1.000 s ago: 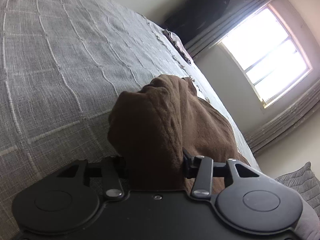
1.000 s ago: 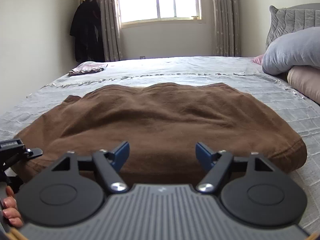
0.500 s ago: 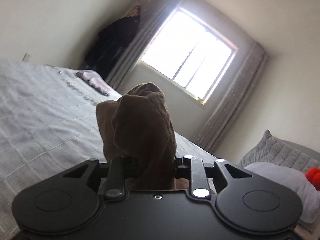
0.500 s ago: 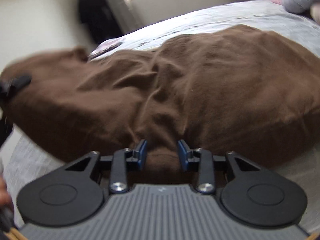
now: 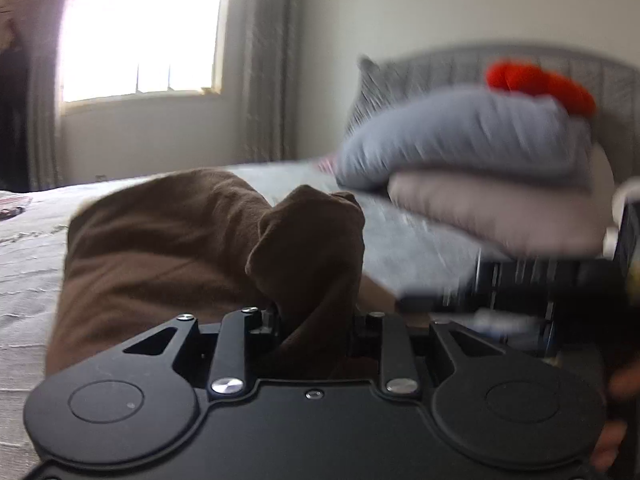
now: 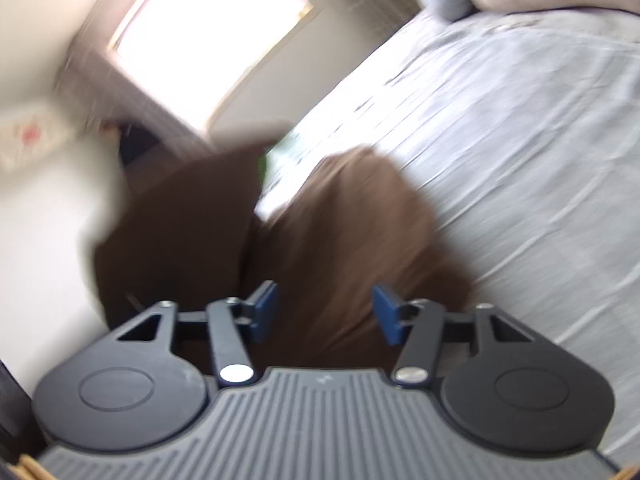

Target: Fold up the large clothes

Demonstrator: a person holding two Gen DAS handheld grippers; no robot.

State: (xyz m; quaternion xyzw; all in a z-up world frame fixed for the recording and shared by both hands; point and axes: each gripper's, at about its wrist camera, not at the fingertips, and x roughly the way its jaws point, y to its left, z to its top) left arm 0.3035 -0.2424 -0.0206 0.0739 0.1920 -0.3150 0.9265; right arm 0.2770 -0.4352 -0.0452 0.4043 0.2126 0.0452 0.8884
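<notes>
**Brown cloth pinched up off the bed**

The left gripper has its fingers pressed on a bunch of the brown cloth. The bunch sticks up like a little hill between them. The rest of the cloth lies spread over the grey bed behind it.

The right gripper has blue fingers, and they are spreading apart right now. The brown cloth is seen between them, but the pads do not squeeze it. This picture is very blurry, so I cannot tell if the cloth touches a pad.

A grey pillow sits on top of a pink pillow at the head of the bed. Something red rests on the grey one. A bright window is in the wall behind the bed.
</notes>
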